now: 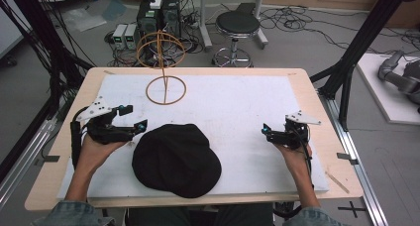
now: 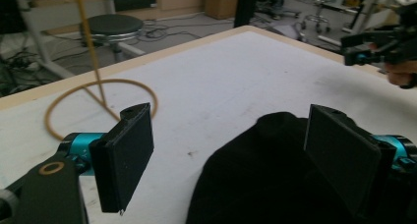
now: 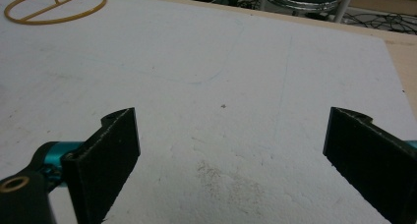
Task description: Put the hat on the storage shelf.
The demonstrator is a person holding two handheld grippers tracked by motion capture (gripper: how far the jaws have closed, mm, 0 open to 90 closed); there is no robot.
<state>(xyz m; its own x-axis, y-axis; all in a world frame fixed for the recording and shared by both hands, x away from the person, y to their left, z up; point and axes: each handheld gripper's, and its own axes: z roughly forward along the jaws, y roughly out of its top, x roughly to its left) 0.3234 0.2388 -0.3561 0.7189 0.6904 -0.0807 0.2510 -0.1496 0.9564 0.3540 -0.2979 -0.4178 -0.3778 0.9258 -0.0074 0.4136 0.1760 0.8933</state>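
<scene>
Both the left claw and right claw are released beside an unlabelled black hat.

Even, soft light — (slightly blurry).

Both grippers are black with teal parts near the flat, rectangular jaws. The left gripper and the right gripper each carry a grey three-cornered plate on top. Black cables trail behind them. The person wears denim sleeves.
</scene>
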